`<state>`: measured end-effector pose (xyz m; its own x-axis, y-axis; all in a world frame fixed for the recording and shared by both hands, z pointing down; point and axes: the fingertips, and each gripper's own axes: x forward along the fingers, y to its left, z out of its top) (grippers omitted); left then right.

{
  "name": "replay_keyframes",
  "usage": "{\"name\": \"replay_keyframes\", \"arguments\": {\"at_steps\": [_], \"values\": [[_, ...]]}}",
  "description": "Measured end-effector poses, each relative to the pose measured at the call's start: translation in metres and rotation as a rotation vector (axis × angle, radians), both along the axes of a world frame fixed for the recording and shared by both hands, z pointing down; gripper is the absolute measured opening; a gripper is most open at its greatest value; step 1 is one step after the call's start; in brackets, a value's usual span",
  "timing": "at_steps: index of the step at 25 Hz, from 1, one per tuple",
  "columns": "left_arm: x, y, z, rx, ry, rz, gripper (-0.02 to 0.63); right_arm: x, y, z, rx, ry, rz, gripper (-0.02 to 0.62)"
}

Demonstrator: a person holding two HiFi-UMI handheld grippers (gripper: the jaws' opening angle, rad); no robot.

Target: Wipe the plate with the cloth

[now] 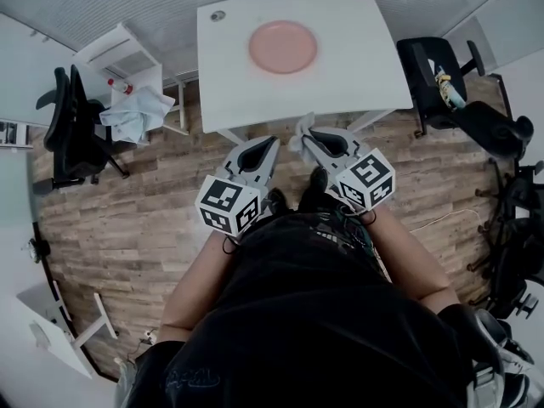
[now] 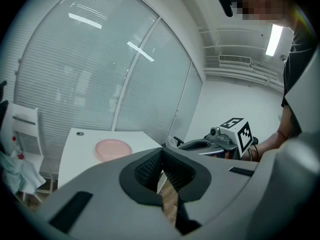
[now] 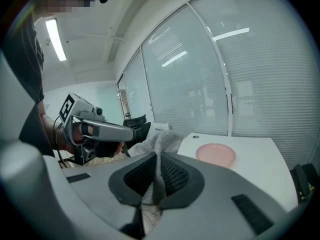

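Note:
A pink plate (image 1: 283, 47) lies on the white table (image 1: 348, 75), toward its far middle; it also shows as the plate (image 2: 113, 149) and the plate (image 3: 215, 154) in the two gripper views. My right gripper (image 1: 303, 132) is shut on a grey waffle cloth (image 3: 159, 156), which bunches out past the jaws as the cloth (image 1: 299, 136) just short of the table's near edge. My left gripper (image 1: 270, 147) hangs beside it over the wood floor, shut with nothing between its pads (image 2: 150, 170). Both point toward the table.
A black office chair (image 1: 72, 130) and a small white side table (image 1: 127, 58) with a bottle and a pale blue cloth (image 1: 134, 111) stand at the left. More black chairs (image 1: 459, 92) crowd the right. Glass walls with blinds run behind the table.

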<state>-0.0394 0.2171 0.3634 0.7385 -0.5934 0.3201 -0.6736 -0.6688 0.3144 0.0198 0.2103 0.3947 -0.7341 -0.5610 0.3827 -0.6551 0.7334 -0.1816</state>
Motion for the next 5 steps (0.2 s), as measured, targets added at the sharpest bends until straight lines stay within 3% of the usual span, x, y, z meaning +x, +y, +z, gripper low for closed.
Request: {"name": "replay_keyframes", "arguments": {"at_steps": [5], "values": [[-0.0054, 0.0075, -0.0011, 0.001, 0.009, 0.010, 0.015, -0.0081, 0.0090, -0.0019, -0.002, 0.003, 0.001, 0.043]]}}
